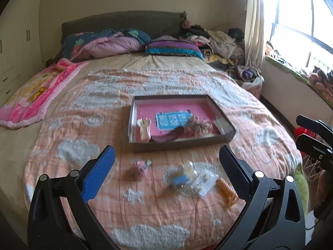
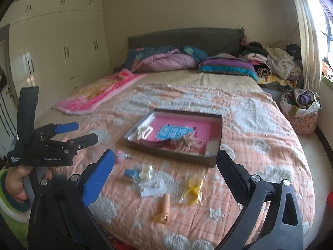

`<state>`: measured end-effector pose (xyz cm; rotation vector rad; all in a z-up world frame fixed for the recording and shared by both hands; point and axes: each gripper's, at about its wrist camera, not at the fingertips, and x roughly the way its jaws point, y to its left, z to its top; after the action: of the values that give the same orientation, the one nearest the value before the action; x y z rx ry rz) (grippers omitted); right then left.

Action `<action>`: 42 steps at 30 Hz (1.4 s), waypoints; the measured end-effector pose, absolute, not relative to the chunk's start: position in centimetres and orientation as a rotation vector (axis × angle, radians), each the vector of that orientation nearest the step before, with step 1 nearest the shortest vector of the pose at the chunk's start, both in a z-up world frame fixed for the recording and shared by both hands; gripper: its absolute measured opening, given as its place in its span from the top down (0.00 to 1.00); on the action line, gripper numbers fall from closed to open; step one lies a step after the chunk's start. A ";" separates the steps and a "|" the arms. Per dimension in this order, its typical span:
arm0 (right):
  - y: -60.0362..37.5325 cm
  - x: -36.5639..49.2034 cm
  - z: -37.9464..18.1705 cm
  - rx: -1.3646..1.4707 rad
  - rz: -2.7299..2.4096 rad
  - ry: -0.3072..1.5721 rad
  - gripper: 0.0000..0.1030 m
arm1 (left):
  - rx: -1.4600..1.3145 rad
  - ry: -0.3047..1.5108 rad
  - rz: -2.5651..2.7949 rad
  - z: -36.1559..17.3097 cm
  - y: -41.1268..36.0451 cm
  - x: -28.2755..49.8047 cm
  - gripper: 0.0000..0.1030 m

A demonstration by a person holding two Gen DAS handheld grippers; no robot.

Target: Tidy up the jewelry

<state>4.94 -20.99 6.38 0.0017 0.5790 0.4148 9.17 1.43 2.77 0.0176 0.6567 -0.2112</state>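
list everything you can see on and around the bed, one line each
tray: 1, dark shallow box with pink base, middle of the bed
blue card: 1, blue, inside the tray
cream hair claw: 1, cream, left side of the tray
pink trinket: 1, pink, on the quilt in front of the tray
clear packets: small pile, clear with blue and white bits, in front of the tray
yellow rings: 2, yellow, in a clear bag, near edge
orange comb: 1, orange, near edge
quilt: 1, peach with white clouds, over the bed
pink blanket: 1, bed's left side
wardrobe: cream, left wall
left gripper: open, over the loose items
right gripper: open, empty
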 end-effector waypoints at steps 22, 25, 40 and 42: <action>-18.9 4.3 -0.8 -0.111 0.503 0.725 0.05 | 0.002 0.873 -0.268 -5.4 1.7 9.4 0.09; -18.4 4.6 -1.8 -0.124 0.505 0.749 0.05 | -0.002 0.897 -0.280 -6.3 1.5 9.8 0.09; -18.4 7.3 -5.7 -0.105 0.446 0.871 0.05 | -0.032 0.964 -0.297 -9.7 -0.5 14.0 0.30; -17.9 7.5 -6.1 -0.120 0.451 0.879 0.05 | -0.046 0.974 -0.318 -10.0 -0.6 14.3 0.37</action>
<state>7.50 -17.94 -6.12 -0.1204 0.8792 0.4509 14.32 -0.63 -10.03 -0.0457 0.9745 -0.3184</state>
